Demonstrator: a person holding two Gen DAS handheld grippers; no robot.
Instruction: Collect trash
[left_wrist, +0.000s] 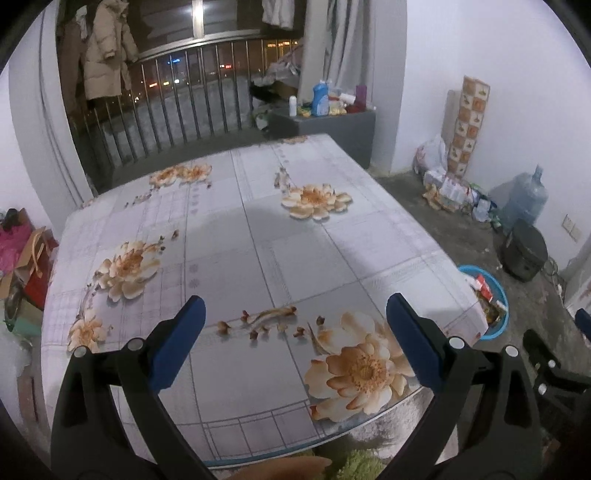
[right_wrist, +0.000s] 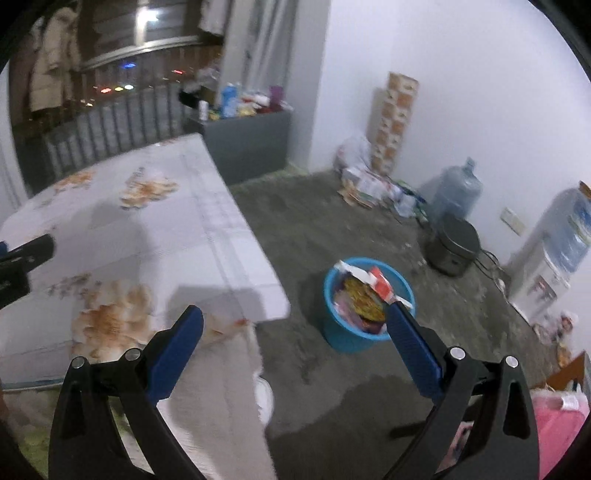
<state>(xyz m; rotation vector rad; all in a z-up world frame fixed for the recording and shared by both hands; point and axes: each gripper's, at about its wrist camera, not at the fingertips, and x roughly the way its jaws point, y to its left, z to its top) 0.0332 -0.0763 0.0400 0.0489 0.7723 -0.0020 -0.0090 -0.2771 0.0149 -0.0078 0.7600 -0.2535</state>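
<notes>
A blue plastic bin (right_wrist: 345, 338) stands on the concrete floor beside the table's right corner, holding several crumpled snack wrappers (right_wrist: 364, 299). It also shows in the left wrist view (left_wrist: 498, 325), half hidden by the table edge. My left gripper (left_wrist: 295, 310) is open and empty over the near part of the flowered tablecloth (left_wrist: 258, 236). My right gripper (right_wrist: 293, 319) is open and empty, held above the table's corner and the floor, with the bin just beyond its right finger. The right gripper's arm (left_wrist: 550, 369) shows at the left view's right edge.
The table (right_wrist: 207, 236) fills the left. On the floor by the wall stand a black rice cooker (right_wrist: 452, 247), a water jug (right_wrist: 456, 192), a water dispenser (right_wrist: 554, 251) and piled bags (right_wrist: 369, 188). A grey cabinet (left_wrist: 332, 125) with bottles stands behind the table. Bags (left_wrist: 26, 258) sit at the left.
</notes>
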